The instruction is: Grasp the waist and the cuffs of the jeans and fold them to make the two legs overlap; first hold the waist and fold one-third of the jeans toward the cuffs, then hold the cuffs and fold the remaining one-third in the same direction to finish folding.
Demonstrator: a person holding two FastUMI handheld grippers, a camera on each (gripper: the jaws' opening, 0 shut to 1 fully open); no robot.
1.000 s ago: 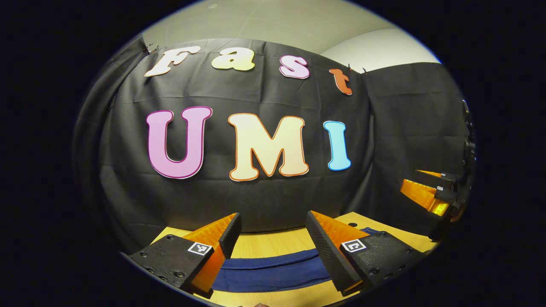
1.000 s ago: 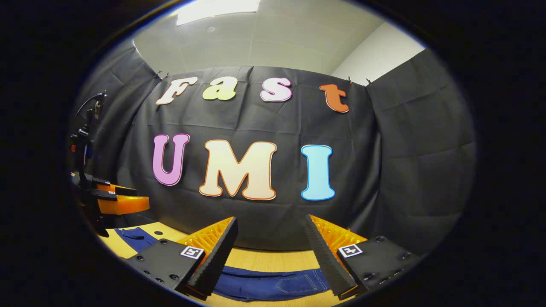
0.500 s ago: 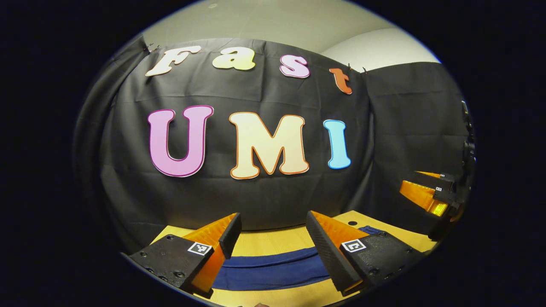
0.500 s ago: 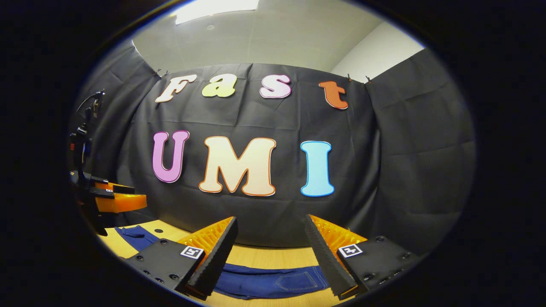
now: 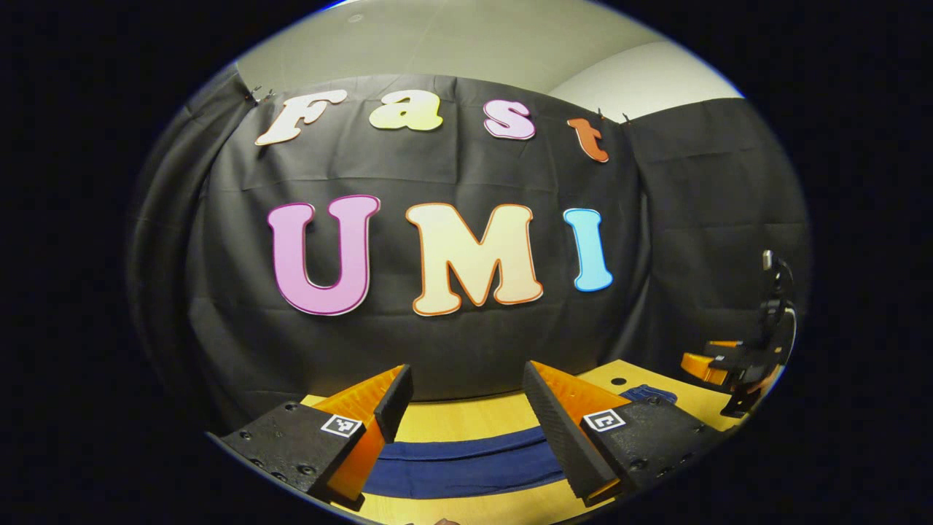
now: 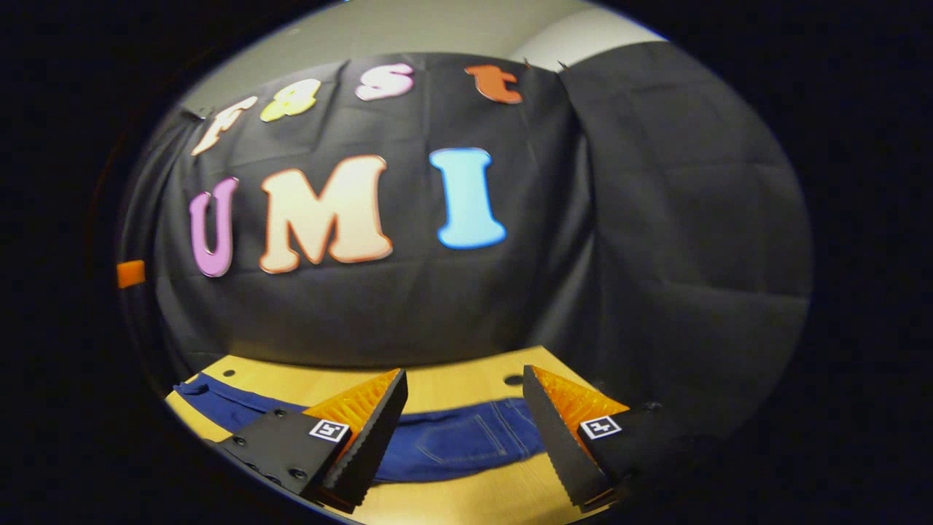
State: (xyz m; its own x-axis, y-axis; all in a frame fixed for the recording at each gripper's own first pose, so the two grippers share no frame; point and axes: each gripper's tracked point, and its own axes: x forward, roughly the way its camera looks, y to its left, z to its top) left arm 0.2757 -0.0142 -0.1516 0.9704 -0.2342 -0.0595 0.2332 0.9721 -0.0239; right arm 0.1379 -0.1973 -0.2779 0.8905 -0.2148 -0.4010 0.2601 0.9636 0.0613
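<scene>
Lying flat on the wooden table (image 6: pixel 452 503), the jeans (image 6: pixel 466 448) are dark blue denim, spread lengthwise as a long band. In the right gripper view a stitched back pocket and seams show on the part between the fingers, and the band runs off toward 9 o'clock to its far end. In the left gripper view the jeans (image 5: pixel 466 463) read as a smooth, plain blue strip crossing from 8 o'clock to 3 o'clock, with a crumpled end near a small hole in the table (image 5: pixel 466 419) at 3 o'clock.

The left hand-held gripper (image 5: pixel 461 405) hangs above the cloth with its 2 fingers spread wide, nothing between them, tips clear of the denim. The right hand-held gripper (image 6: pixel 463 408) is spread just as wide, tilted down over the pocket area, and touches nothing that can be seen. In the left gripper view the right hand-held gripper (image 5: pixel 718 359) also appears far off at 3 o'clock, above the table edge.

Each finger carries a small square black-and-white marker tag (image 6: pixel 327 429); its pattern is no readable writing.
</scene>
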